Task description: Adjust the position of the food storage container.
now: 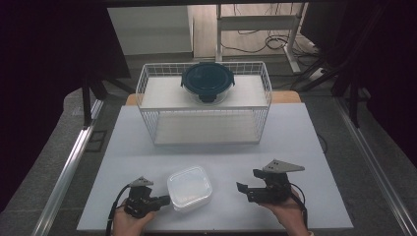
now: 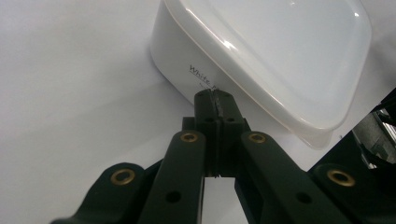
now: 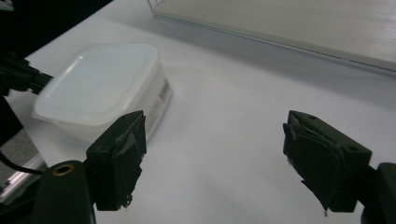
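White lidded tub (image 1: 190,188) – squarish, lid up, corners skewed to table edge; L gripper (image 1: 166,200) pinched together at its side, R gripper (image 1: 246,189) spread wide, nothing between.

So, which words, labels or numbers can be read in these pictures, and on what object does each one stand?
"White": on the side wall of the white plastic container, in the left gripper view; the rest is hidden behind the fingers.
Small print below it: too small to read.
Label on the container's side in the right gripper view: blurred, unreadable.
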Available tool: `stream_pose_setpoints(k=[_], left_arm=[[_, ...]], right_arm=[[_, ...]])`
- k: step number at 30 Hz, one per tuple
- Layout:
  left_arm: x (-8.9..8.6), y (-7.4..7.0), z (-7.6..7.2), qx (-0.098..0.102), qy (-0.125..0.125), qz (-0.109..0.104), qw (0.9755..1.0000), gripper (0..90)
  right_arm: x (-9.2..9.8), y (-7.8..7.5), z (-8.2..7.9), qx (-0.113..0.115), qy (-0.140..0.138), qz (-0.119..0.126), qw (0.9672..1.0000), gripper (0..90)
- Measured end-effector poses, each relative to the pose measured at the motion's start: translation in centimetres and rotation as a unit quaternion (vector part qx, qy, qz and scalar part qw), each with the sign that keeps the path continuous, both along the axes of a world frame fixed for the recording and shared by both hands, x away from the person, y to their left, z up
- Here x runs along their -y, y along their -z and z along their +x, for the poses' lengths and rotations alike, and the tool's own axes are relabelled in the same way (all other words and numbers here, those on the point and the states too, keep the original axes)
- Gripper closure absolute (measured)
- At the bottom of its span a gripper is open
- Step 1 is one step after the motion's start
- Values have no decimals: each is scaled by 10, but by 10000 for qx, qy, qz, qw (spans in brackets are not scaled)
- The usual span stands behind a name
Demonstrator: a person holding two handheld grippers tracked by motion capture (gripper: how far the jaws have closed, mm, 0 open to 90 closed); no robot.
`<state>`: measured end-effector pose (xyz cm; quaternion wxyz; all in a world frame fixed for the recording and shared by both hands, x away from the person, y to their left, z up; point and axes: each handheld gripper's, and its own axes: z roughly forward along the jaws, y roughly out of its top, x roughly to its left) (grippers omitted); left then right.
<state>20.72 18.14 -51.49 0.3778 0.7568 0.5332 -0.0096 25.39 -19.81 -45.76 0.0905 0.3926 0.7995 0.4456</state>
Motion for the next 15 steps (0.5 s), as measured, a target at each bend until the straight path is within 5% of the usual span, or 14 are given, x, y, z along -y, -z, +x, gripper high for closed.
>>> stream_pose_setpoints(k=[15], left_arm=[[27, -2, 8, 12, 316, -102, 9994, 898]], right_arm=[[5, 0, 2, 9, 148, 16, 9999, 209]])
